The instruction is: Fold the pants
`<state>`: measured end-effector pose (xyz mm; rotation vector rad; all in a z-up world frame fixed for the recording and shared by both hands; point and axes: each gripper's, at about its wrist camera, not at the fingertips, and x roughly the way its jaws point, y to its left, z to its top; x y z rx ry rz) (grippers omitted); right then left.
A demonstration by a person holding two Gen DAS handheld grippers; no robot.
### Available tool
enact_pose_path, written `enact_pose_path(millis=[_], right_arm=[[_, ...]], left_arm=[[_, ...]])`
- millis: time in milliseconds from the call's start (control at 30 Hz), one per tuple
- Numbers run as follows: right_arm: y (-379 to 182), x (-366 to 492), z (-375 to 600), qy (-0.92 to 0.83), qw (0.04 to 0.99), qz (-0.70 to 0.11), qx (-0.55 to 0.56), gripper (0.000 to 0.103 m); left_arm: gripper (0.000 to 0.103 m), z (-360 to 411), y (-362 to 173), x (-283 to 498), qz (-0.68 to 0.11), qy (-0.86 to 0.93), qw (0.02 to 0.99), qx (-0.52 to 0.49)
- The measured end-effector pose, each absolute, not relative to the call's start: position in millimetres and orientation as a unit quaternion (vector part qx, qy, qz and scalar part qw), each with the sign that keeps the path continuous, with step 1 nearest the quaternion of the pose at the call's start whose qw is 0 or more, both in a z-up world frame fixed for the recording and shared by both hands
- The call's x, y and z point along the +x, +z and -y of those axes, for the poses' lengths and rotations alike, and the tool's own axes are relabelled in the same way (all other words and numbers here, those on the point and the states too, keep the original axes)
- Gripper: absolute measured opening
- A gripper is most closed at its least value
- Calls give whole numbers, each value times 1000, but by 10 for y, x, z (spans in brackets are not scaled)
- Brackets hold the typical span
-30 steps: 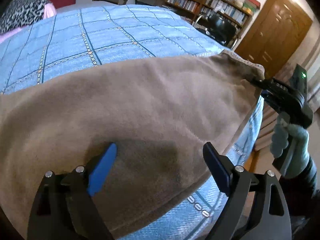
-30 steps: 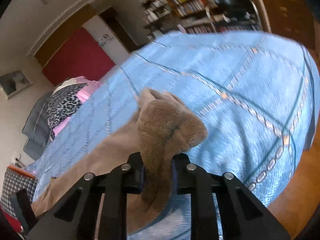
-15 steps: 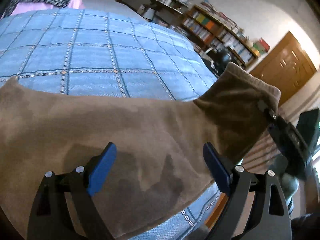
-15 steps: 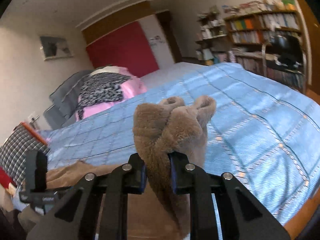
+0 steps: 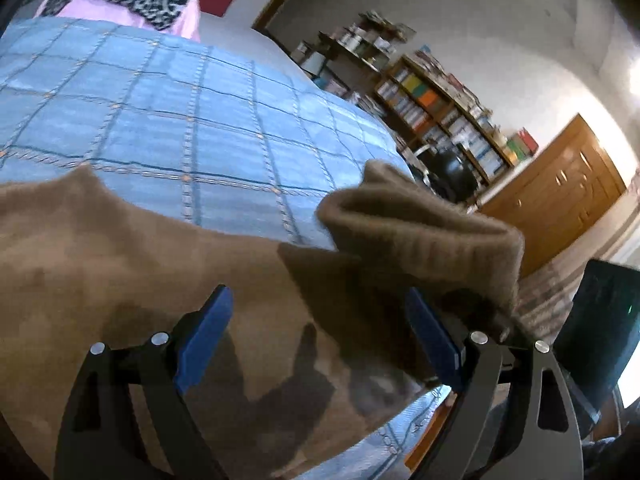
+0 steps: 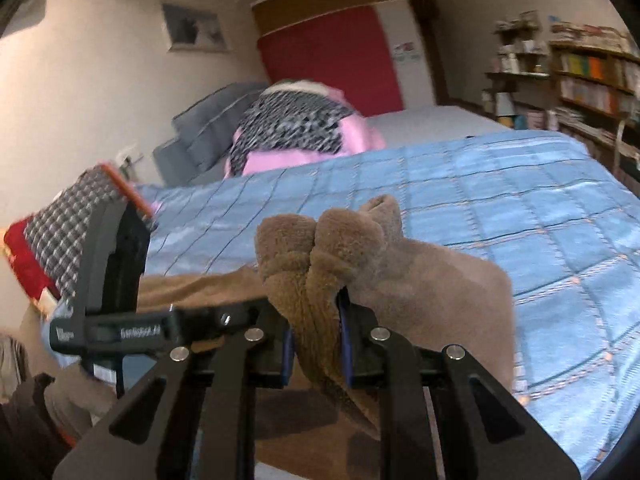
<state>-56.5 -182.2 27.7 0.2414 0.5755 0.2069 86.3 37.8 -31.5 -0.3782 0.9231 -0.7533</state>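
Note:
Brown fleece pants (image 5: 140, 280) lie spread on the blue checked quilt (image 5: 180, 128). My left gripper (image 5: 320, 340) hovers just over them, open, its blue pads (image 5: 208, 332) wide apart with nothing gripped. One ribbed end of the pants (image 5: 420, 232) is lifted and curled back over the rest, beside the right tool's dark body (image 5: 600, 320). In the right wrist view my right gripper (image 6: 316, 344) is shut on that bunched end of the pants (image 6: 320, 248), which stands up above the jaws. The left tool's black body (image 6: 108, 280) is close on the left.
A leopard-and-pink bedding pile (image 6: 296, 128) and grey pillows (image 6: 208, 128) sit at the bed's far end. A checked red cloth (image 6: 60, 236) lies at the left. Bookshelves (image 5: 440, 112), a black chair (image 5: 452, 176) and a wooden door (image 5: 560, 200) stand beyond the bed's right edge.
The right gripper has lifted the pants' end and carried it over the rest, toward the left gripper. The left gripper has shifted and rolled, and stays open above the cloth.

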Motion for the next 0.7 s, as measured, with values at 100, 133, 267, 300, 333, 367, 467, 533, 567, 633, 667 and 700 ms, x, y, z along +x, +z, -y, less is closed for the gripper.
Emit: enact_pose_path(millis=[100, 133, 267, 300, 333, 367, 467, 533, 567, 633, 667, 700], right_arm=[[179, -474, 1519, 122, 940, -300, 105, 17], [157, -452, 1449, 127, 939, -303, 100, 17], [67, -370, 1075, 148, 935, -315, 73, 17], [53, -359, 1000, 153, 933, -317, 70, 17], [37, -343, 929, 160, 931, -320, 66, 17], [19, -325, 886, 163, 930, -322, 63, 17], [-55, -270, 653, 177, 925, -333, 50, 17], [-119, -250, 548, 184, 921, -340, 43, 17], [-142, -232, 505, 186, 920, -343, 41, 17], [-204, -211, 412, 193, 916, -349, 32, 17], [-239, -218, 358, 197, 915, -352, 27, 17], [-268, -216, 331, 200, 913, -355, 24, 18]], left_arm=[[89, -576, -358, 910, -432, -335, 816, -186], [89, -684, -373, 926, -431, -326, 820, -191], [89, -1036, -420, 968, -422, -301, 828, -214], [89, -1128, -426, 977, -419, -295, 830, -219], [89, -1188, -436, 984, -418, -290, 832, -222], [89, -1267, -454, 981, -416, -285, 834, -226], [89, -1472, -507, 976, -415, -267, 837, -234], [89, -1586, -537, 971, -416, -258, 839, -239], [89, -1625, -548, 960, -415, -254, 840, -240], [89, -1696, -557, 931, -413, -246, 844, -238], [89, -1732, -553, 919, -411, -240, 848, -235], [89, -1763, -552, 917, -409, -237, 850, -233]])
